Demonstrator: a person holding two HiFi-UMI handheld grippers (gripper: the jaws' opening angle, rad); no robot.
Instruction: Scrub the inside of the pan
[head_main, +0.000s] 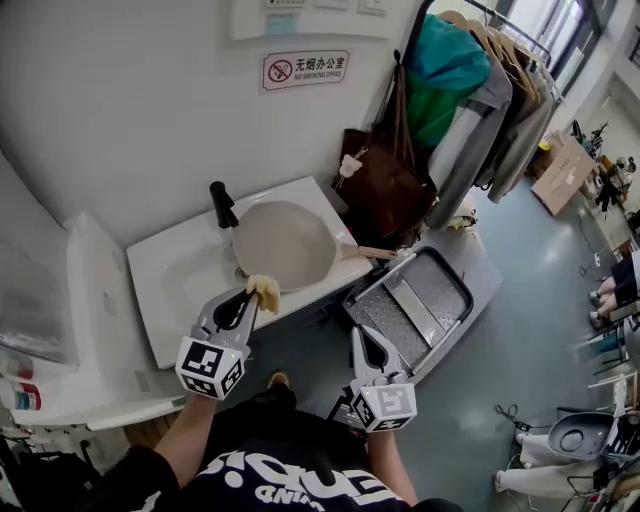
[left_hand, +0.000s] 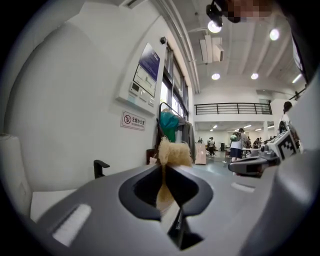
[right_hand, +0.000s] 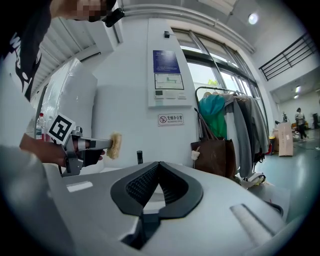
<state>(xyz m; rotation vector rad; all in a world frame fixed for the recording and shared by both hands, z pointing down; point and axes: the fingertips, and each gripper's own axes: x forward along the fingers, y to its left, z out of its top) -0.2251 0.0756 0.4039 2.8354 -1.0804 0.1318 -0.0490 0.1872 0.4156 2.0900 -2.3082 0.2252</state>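
A no-smoking sign (head_main: 305, 70) hangs on the wall (head_main: 120, 120); a brown bag (head_main: 385, 190) hangs by a crowded clothes rack (head_main: 505, 100).

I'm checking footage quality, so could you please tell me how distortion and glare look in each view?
Head view: mild wide-angle curving, pan evenly lit. Left gripper view: strong fisheye, dark corners, ceiling lamp glaring, scrub pad slightly soft. Right gripper view: same fisheye, windows bright.
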